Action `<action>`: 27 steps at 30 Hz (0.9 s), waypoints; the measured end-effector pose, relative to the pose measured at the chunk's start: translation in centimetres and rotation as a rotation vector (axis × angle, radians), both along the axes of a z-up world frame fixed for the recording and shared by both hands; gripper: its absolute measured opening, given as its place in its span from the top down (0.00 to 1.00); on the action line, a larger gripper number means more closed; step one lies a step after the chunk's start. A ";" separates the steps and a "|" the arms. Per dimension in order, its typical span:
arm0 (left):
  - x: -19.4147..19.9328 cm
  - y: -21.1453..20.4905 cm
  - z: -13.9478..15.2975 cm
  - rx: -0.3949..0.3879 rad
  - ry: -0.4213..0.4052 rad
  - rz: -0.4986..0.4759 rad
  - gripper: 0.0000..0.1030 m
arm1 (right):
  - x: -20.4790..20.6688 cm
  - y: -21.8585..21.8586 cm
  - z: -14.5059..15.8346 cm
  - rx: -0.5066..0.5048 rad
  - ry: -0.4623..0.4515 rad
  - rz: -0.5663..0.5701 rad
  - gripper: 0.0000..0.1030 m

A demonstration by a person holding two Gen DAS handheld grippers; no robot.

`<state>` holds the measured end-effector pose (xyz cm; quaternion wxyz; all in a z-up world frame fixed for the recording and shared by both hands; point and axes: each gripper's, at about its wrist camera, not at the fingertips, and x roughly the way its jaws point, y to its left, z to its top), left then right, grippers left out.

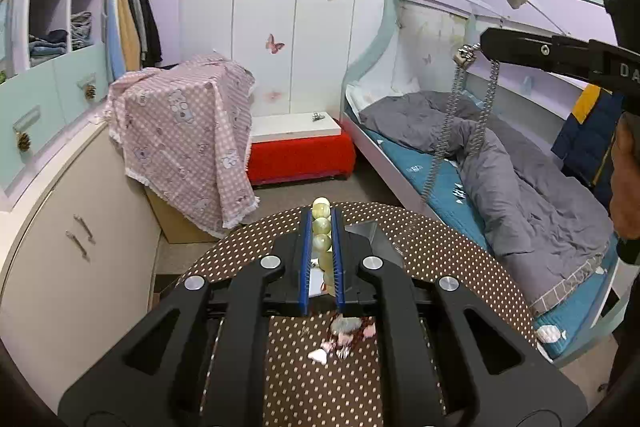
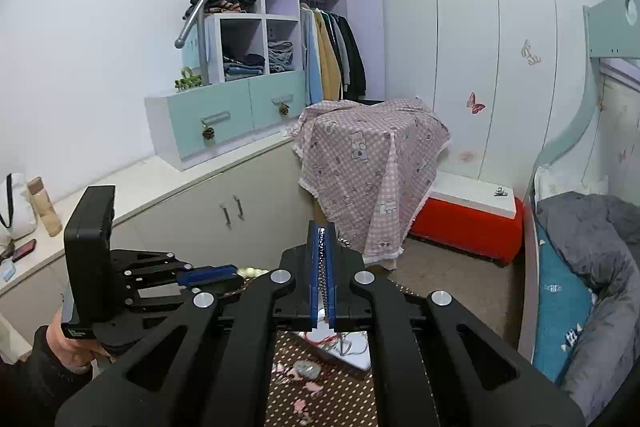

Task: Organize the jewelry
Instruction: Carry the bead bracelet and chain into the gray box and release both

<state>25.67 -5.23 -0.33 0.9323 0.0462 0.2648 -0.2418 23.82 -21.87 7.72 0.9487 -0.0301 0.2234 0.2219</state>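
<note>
Left wrist: right gripper (image 1: 486,45) marked "DA" | pinches silver chain (image 1: 452,115)

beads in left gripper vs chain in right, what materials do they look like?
Beads: pale green, glossy and slightly translucent with soft highlights, so likely glass, stone or plastic. Chain: silvery metal by its bright grey glint and fine links; which alloy, or whether plated, cannot be told.

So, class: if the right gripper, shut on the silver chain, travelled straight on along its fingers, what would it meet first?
Probably the pink checked cloth draped over a box. It sits straight past the right gripper, whose jaws pinch the silver chain. The gap between looks free, though depth is hard to judge.
</note>
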 end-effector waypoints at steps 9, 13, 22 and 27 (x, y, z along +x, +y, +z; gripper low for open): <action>5.4 -2.5 -3.0 0.015 0.097 -0.007 0.91 | 5.3 0.3 -4.6 -0.017 0.100 -0.049 0.99; 7.2 -3.0 -5.0 0.036 0.134 0.004 0.79 | 7.1 -0.3 -7.2 0.001 0.148 -0.090 0.97; 4.1 0.8 -4.0 0.006 0.005 0.187 0.06 | 5.1 -3.4 -9.4 0.070 0.133 -0.229 0.07; 0.3 2.5 -2.5 -0.013 -0.056 0.241 0.06 | 2.1 -4.7 -9.5 0.078 0.105 -0.270 0.07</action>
